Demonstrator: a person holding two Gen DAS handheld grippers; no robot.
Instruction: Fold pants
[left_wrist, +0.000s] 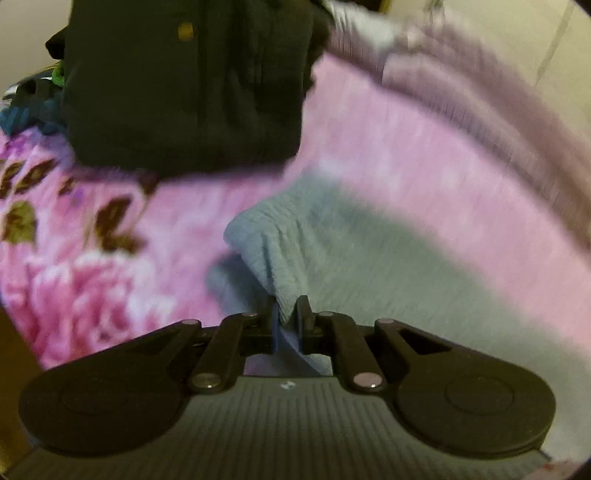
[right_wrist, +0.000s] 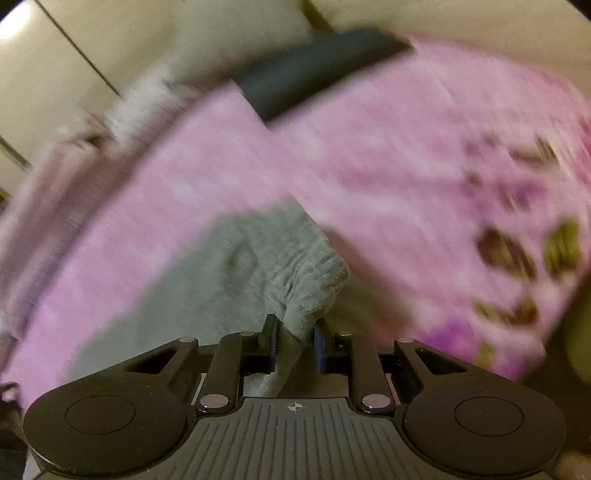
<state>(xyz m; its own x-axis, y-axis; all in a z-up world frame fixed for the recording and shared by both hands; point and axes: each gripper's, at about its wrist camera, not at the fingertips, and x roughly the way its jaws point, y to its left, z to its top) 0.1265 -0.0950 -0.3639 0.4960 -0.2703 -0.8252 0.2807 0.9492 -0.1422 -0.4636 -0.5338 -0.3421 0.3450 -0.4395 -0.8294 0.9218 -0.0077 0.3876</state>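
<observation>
- Right now your left gripper (left_wrist: 287, 314) has its fingers (left_wrist: 303, 314) closed on a bunched edge of the grey pants (left_wrist: 332, 251), and your right gripper (right_wrist: 293, 334) is likewise clamped on a gathered grey corner.
- Between the two grips the pants hang and spread over the pink floral bedspread (left_wrist: 388, 155), partly lifted off the bed, with the far part still lying flat.
- Both holds look shallow, only a small pinch of ribbed fabric; I judge a quick pull could slip an edge free and spoil the fold.
- Uneven travel of your two hands would likely skew the crease or drag the bedspread into wrinkles.
- Both views are motion-blurred, so edge alignment cannot be checked from them.
- Only the left wrist view shows the dark garment (left_wrist: 184, 85) lying near the pants and more clothes at the far left; keep the fold clear of it.
- Only the right wrist view shows a small oval mark on the grey fabric and the bed's right-hand edge.
</observation>
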